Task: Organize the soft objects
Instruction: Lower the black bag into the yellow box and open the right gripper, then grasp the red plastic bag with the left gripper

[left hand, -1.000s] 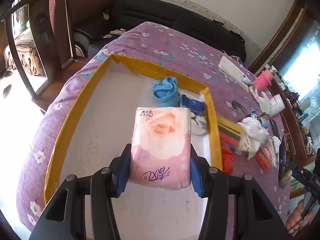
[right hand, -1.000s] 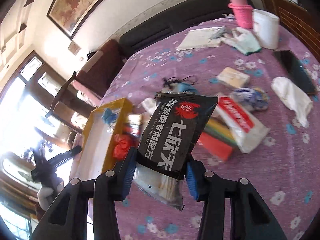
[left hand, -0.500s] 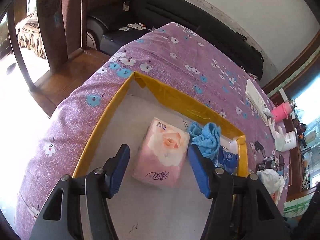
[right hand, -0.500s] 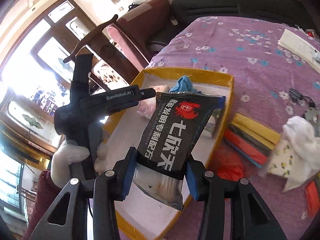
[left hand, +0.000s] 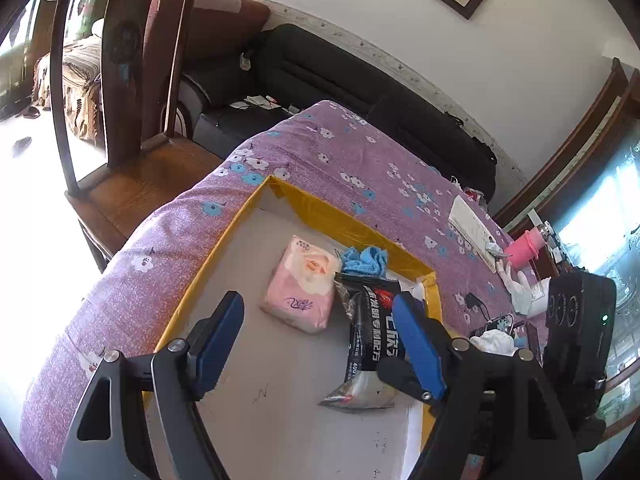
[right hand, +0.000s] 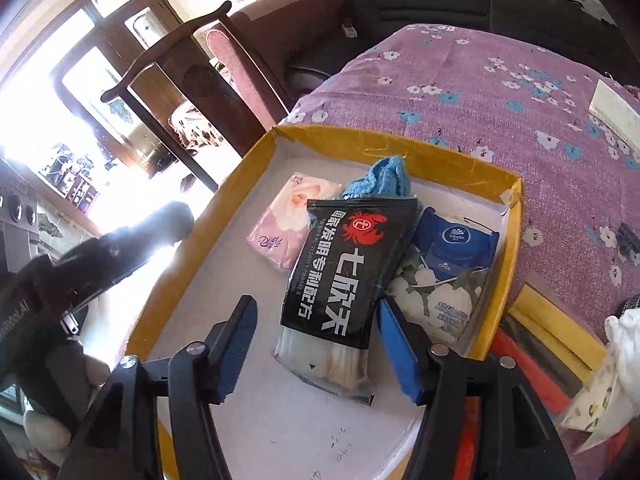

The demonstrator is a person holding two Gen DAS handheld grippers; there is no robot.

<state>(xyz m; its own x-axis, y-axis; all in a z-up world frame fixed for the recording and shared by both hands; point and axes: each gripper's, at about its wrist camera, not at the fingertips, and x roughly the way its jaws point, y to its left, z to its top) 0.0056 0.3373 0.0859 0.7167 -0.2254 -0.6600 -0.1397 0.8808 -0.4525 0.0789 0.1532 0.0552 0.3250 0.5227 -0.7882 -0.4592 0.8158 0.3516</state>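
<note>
A yellow-rimmed box [left hand: 320,208] [right hand: 400,142] with a white floor sits on the purple flowered cover. In it lie a pink tissue pack [left hand: 302,284] [right hand: 292,220], a blue cloth [left hand: 364,258] [right hand: 384,178], a blue wipes pack [right hand: 456,240] and a white flowered pack [right hand: 440,300]. My left gripper [left hand: 316,300] hangs over the box with its jaws opening, the pads clear of the pink pack. My right gripper [right hand: 316,310] straddles a black pouch [right hand: 344,276] [left hand: 372,328] that rests on the box contents. Its jaws are opening and the pads do not press on the pouch.
A wooden chair [left hand: 120,60] stands beyond the box's left side and a black sofa [left hand: 360,92] behind the table. Red and yellow flat items [right hand: 540,344] and a white cloth [right hand: 624,328] lie right of the box. A pink cup [left hand: 528,248] stands further right.
The left gripper let go of the pink tissue pack in the box and drew back, jaws widening. The right gripper carried the black pouch over the box and released it there.
</note>
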